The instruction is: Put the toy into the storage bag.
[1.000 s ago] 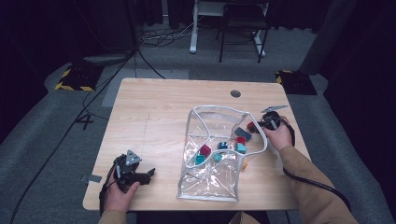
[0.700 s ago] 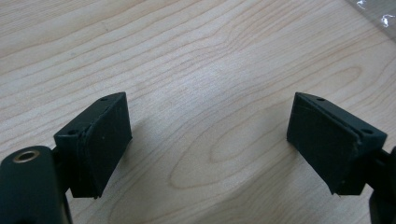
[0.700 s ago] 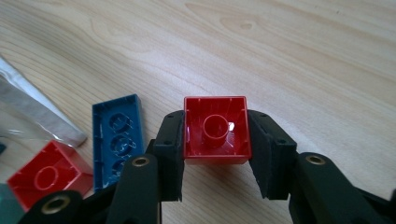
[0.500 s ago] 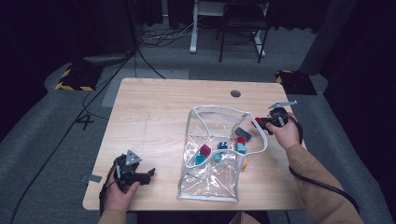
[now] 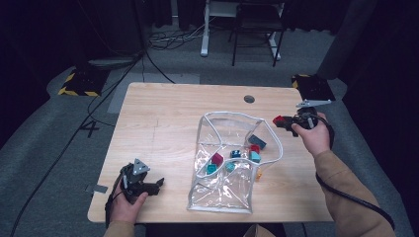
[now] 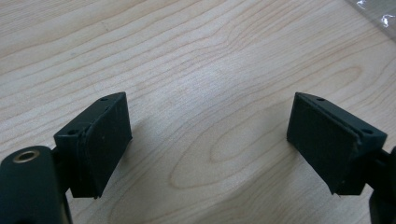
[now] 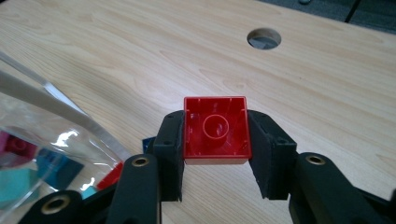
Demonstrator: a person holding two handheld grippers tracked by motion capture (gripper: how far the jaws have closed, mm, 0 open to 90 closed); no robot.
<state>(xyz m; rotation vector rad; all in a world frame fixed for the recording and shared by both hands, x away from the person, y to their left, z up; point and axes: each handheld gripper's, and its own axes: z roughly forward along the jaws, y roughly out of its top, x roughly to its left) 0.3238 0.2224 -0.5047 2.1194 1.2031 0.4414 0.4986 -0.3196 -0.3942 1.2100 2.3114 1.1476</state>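
I've got the red block (image 7: 215, 129) pinched across its two flat sides in the right gripper (image 7: 215, 140), up just beside the clear bag (image 5: 232, 163) rim; looks light, stiff, slick plastic, so grip stays centred; left gripper (image 6: 210, 144) wide, empty.

We place the bag (image 5: 225, 168) right of centre on the bench (image 5: 163, 123), several blocks (image 5: 236, 158) lying inside it. The right claw (image 5: 282, 121), with a block (image 7: 215, 128) between its jaws, sits above the bench just right of the bag's far end. The left claw (image 5: 157, 185) rests at the near left, well apart from the bag.
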